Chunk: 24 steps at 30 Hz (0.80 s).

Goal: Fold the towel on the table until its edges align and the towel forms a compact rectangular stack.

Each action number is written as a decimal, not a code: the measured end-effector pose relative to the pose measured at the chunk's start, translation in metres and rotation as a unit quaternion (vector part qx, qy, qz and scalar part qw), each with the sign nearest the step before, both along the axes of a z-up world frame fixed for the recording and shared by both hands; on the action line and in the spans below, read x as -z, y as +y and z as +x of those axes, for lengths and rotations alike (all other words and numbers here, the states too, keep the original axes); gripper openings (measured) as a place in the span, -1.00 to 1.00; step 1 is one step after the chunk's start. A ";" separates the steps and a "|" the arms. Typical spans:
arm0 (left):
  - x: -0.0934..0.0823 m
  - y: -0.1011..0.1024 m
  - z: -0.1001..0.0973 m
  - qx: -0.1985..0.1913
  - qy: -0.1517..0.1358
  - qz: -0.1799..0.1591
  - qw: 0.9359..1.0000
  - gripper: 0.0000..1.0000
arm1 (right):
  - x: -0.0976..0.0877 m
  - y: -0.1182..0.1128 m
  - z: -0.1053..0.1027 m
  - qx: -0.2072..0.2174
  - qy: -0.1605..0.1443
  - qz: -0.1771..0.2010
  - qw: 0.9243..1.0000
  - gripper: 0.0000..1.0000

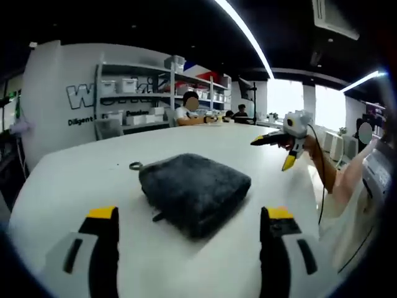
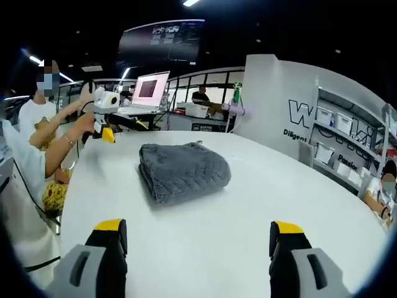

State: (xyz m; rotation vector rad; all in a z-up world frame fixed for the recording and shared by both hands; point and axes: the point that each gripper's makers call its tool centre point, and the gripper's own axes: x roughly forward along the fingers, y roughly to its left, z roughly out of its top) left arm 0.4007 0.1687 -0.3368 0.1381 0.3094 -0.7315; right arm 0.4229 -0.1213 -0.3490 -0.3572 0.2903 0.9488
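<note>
In the left gripper view the left gripper (image 1: 191, 222) is seen with its two yellow-tipped jaws spread wide, nothing held between them, raised above the white desk (image 1: 80, 167). In the right gripper view the right gripper (image 2: 200, 234) is likewise shown with jaws wide apart and empty. One dark grey towel (image 1: 193, 189), folded into a compact thick stack, is laid on the desk ahead of both pairs of jaws, well apart from them. Each gripper is seen in the other's view, held up beyond the towel by a hand (image 2: 82, 126). One shelf unit (image 1: 155, 93) of boxes is seen behind.
</note>
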 end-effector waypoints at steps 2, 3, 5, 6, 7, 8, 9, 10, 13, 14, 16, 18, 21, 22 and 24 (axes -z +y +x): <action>0.008 0.006 -0.008 -0.002 0.012 0.011 1.000 0.99 | 0.001 0.001 -0.001 -0.006 0.003 -0.004 1.000 0.99; 0.012 0.010 -0.012 -0.002 0.018 0.017 1.000 0.99 | 0.002 0.002 -0.002 -0.009 0.005 -0.006 1.000 0.99; 0.021 0.015 -0.020 0.000 0.031 0.029 0.999 0.99 | 0.003 0.003 -0.002 -0.014 0.007 -0.009 1.000 0.99; 0.024 0.016 -0.022 0.002 0.036 0.035 0.999 0.99 | 0.004 0.003 -0.002 -0.016 0.008 -0.010 1.000 0.99; 0.026 0.018 -0.023 -0.001 0.038 0.039 0.999 0.99 | 0.005 0.004 -0.003 -0.017 0.009 -0.012 1.000 0.99; 0.028 0.020 -0.024 -0.003 0.040 0.043 0.998 0.99 | 0.005 0.005 -0.003 -0.019 0.010 -0.014 1.000 0.99; 0.030 0.022 -0.025 -0.006 0.041 0.047 0.998 0.99 | 0.006 0.005 -0.003 -0.021 0.011 -0.015 1.000 0.99; 0.032 0.025 -0.026 -0.008 0.043 0.052 0.998 0.99 | 0.007 0.006 -0.003 -0.023 0.013 -0.017 1.000 0.99; 0.027 0.029 -0.025 -0.015 0.033 0.042 0.998 0.99 | 0.010 0.009 -0.007 -0.031 0.018 -0.018 0.999 0.99; 0.024 0.030 -0.024 -0.017 0.029 0.039 0.999 0.99 | 0.010 0.010 -0.009 -0.034 0.019 -0.019 0.999 0.99; 0.020 0.032 -0.023 -0.021 0.022 0.034 0.999 0.99 | 0.012 0.012 -0.012 -0.040 0.022 -0.021 0.999 0.99; 0.016 0.032 -0.023 -0.021 0.017 0.028 0.999 0.99 | 0.013 0.012 -0.014 -0.042 0.022 -0.021 0.999 0.99; 0.014 0.031 -0.022 -0.022 0.011 0.024 0.999 0.99 | 0.014 0.011 -0.017 -0.042 0.024 -0.019 0.999 0.99; 0.013 0.031 -0.022 -0.022 0.009 0.022 0.999 0.99 | 0.014 0.011 -0.017 -0.043 0.024 -0.019 0.999 0.99; 0.013 0.030 -0.022 -0.019 0.009 0.022 1.000 0.99 | 0.015 0.010 -0.018 -0.041 0.024 -0.020 0.999 0.99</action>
